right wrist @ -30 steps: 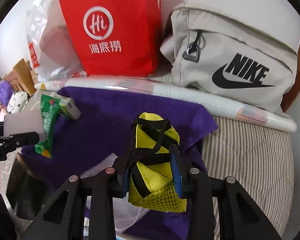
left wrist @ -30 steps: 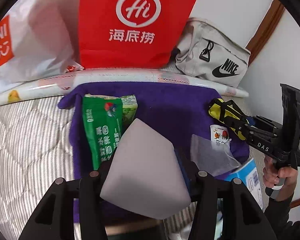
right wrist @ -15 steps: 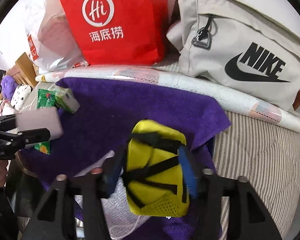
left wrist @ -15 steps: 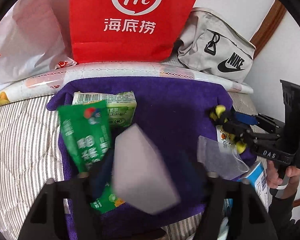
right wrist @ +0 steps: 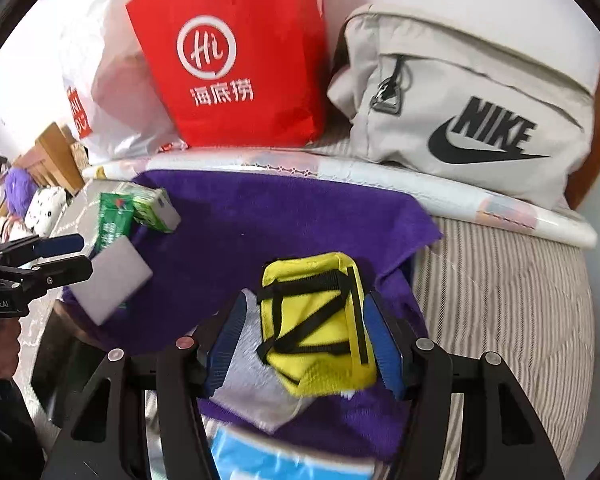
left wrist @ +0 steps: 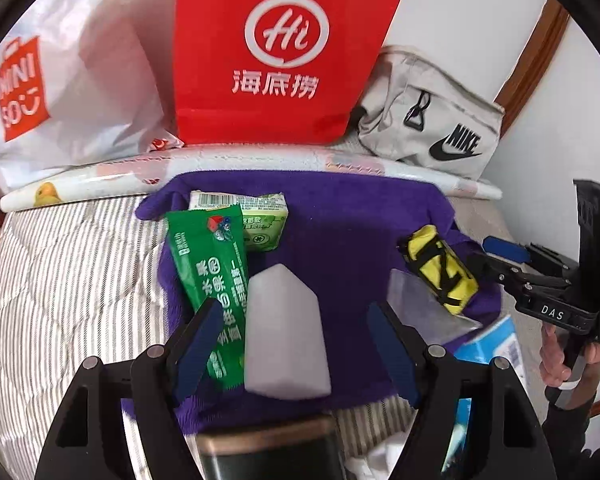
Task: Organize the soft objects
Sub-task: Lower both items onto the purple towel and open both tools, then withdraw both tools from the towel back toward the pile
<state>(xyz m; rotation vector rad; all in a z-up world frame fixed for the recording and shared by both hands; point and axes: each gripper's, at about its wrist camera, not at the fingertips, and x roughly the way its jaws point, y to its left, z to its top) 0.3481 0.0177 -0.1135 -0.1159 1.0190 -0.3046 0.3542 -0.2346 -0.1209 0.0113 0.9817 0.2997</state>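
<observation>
A white sponge block [left wrist: 285,336] lies on the purple towel [left wrist: 340,232], between the wide-open fingers of my left gripper [left wrist: 294,344]; it also shows in the right wrist view [right wrist: 112,276]. A yellow mesh pouch with black straps [right wrist: 320,320] lies on the towel [right wrist: 260,224] between the open blue pads of my right gripper [right wrist: 306,344]; it shows in the left wrist view [left wrist: 440,268] too. A green snack packet [left wrist: 212,276] and a green tissue pack [left wrist: 256,216] lie at the towel's left.
A red paper bag [left wrist: 284,52], a white Miniso bag [left wrist: 56,92] and a grey Nike bag [left wrist: 432,120] stand at the back behind a white roll [left wrist: 240,164]. A clear plastic bag [left wrist: 424,304] and a blue-white box [left wrist: 492,344] lie at the right.
Both grippers have opened: the left one set the sponge down on the towel, the right one set the yellow pouch down. Both objects now rest on the towel.
</observation>
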